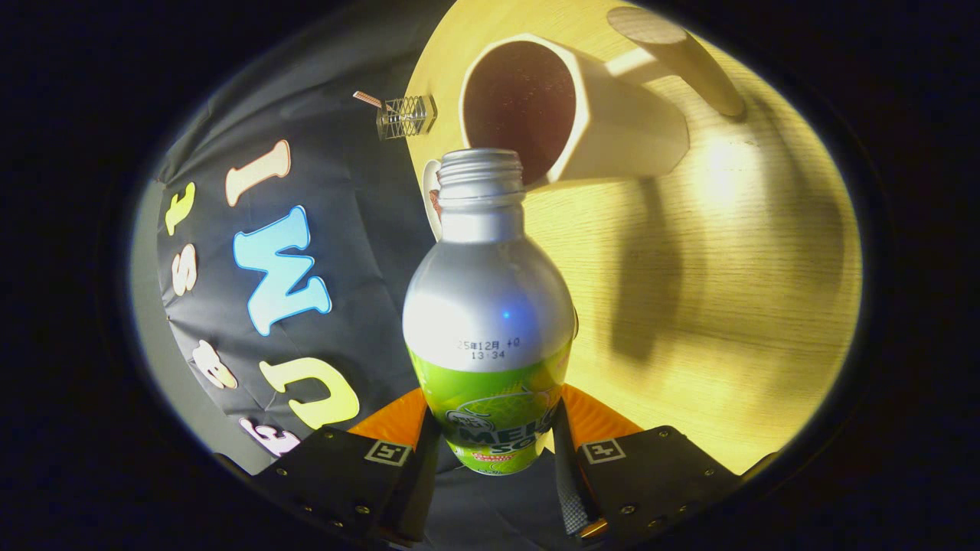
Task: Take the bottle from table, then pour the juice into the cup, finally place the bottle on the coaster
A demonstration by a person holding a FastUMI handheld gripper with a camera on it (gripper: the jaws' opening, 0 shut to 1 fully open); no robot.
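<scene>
Over the table [689,306], gripper [494,448] aims bottle [490,306] neck at cup [582,115].

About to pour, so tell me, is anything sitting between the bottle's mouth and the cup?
Nothing visible does. The bottle, clamped between the gripper fingers, has its open mouth right at the rim of the cup, with no object between them.

Counted: one uncapped silver-and-green bottle [490,306], clamped between two black fingers [383,467] of one gripper [490,471]. One white faceted cup [570,107] with one wooden handle [677,57], one pale coaster [431,195] edge just behind the bottle neck, one small wire-mesh object [406,116] at the edge of one wooden table [727,306]. Two square markers [387,452], one per finger.
</scene>
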